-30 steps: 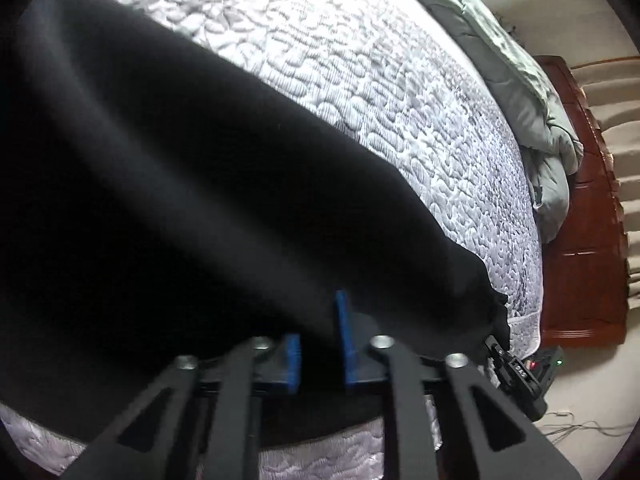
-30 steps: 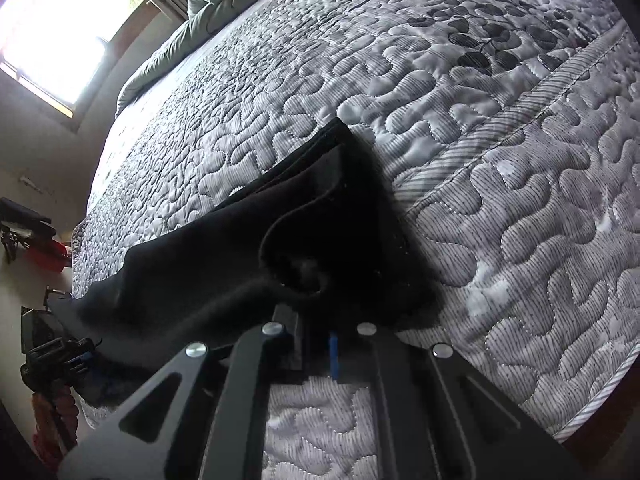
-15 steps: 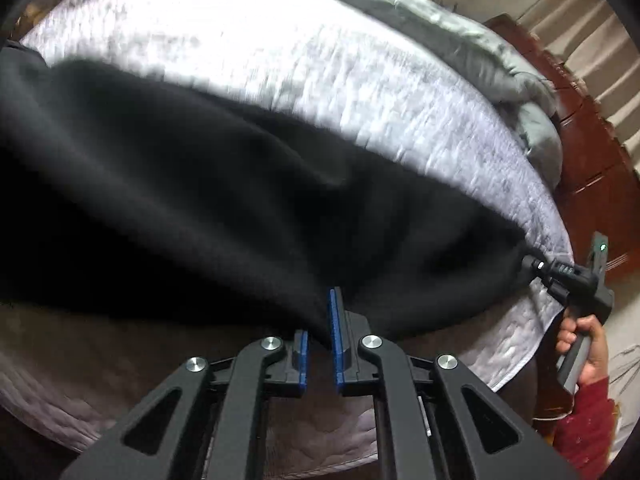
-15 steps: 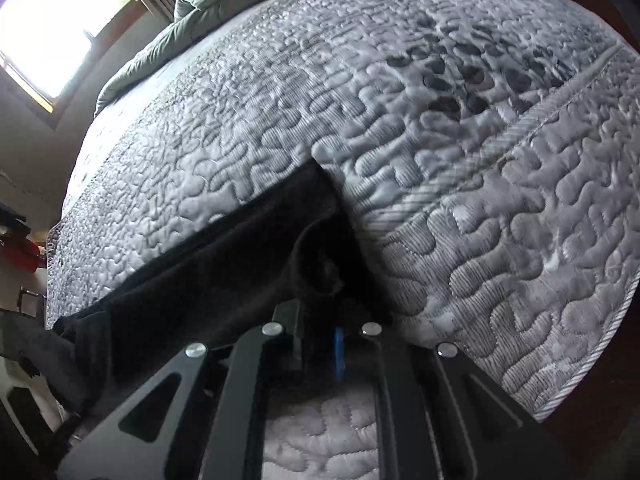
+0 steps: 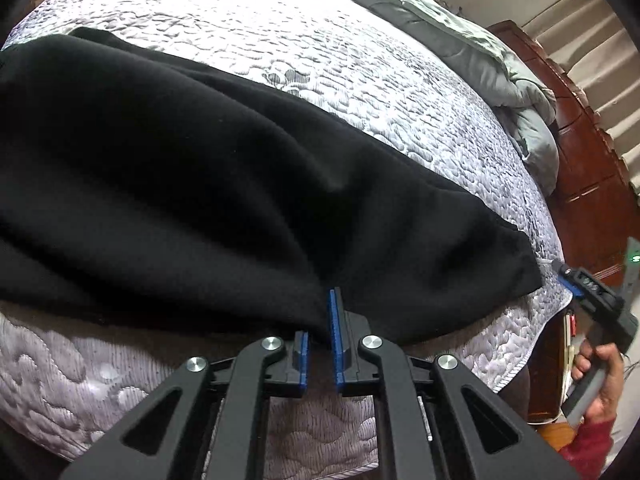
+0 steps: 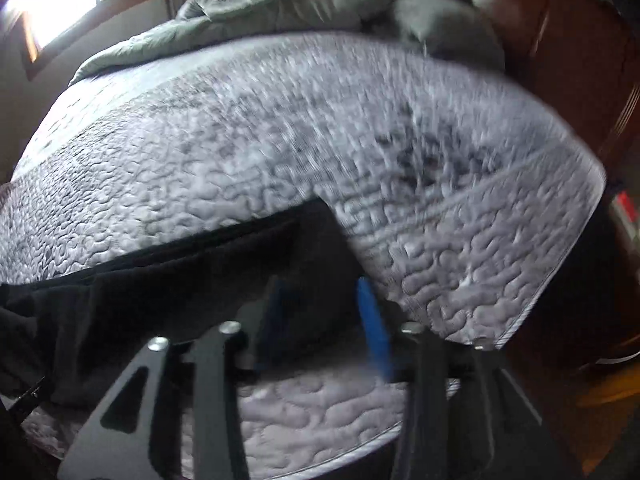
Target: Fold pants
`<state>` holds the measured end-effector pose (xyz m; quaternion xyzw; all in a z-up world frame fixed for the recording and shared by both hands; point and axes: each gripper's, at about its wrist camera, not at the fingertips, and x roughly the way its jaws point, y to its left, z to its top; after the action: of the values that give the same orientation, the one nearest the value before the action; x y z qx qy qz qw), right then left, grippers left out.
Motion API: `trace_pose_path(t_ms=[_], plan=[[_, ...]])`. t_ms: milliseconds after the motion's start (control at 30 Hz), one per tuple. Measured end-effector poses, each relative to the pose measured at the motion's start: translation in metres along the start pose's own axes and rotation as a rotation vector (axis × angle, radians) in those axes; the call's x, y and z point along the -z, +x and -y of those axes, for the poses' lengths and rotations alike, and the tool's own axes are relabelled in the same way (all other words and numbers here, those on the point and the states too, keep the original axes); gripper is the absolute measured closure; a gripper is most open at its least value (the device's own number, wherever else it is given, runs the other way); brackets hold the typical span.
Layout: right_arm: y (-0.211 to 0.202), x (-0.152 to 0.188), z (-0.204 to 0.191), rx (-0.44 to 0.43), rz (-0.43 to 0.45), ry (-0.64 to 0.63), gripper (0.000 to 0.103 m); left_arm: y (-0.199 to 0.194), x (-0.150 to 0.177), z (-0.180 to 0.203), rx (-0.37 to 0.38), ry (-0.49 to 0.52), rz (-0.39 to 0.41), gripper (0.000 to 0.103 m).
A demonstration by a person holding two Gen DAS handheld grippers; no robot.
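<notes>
Black pants (image 5: 224, 184) on quilted mattress (image 5: 360, 60), no legible writing or labels

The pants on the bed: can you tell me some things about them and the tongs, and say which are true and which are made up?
1. The pants are black. True.
2. The pants lie on a wooden floor. False: they lie on a quilted bed.
3. The left tongs pinch the pants. True.
4. The right tongs are shut tight. False: their jaws are opening.
5. A grey blanket is bunched at the bed's far end. True.
</notes>
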<state>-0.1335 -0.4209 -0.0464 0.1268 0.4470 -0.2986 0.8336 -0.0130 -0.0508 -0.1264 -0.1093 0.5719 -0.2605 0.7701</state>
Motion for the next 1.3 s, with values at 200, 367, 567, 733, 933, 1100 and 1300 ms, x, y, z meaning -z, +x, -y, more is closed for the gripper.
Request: trace_pose_path(t_ms=[200, 367, 567, 733, 933, 1100, 1300], plan=[[0.006, 0.016, -0.083, -0.355, -0.11, -0.12, 0.062, 0.001, -0.003, 0.001, -0.001, 0.001, -0.01, 0.093], [0.053, 0.048, -0.137, -0.406, -0.297, -0.176, 0.061, -0.018, -0.005, -0.001, 0.006, 0.018, -0.057, 0.072], [0.056, 0.05, -0.145, -0.372, -0.27, -0.209, 0.054, -0.085, -0.024, -0.078, -0.086, -0.129, 0.047, 0.043], [0.057, 0.052, -0.145, -0.365, -0.269, -0.207, 0.053, -0.107, -0.04, -0.173, -0.141, -0.38, 0.064, 0.045], [0.057, 0.051, -0.161, -0.338, -0.272, -0.211, 0.05, -0.099, -0.054, -0.201, -0.059, -0.467, 0.028, 0.041], [0.036, 0.046, -0.188, -0.437, -0.274, -0.232, 0.055, -0.09, -0.057, -0.191, -0.034, -0.46, 0.022, 0.026], [0.031, 0.06, -0.238, -0.497, -0.311, -0.323, 0.057, -0.086, -0.064, -0.206, 0.054, -0.591, 0.065, 0.029]])
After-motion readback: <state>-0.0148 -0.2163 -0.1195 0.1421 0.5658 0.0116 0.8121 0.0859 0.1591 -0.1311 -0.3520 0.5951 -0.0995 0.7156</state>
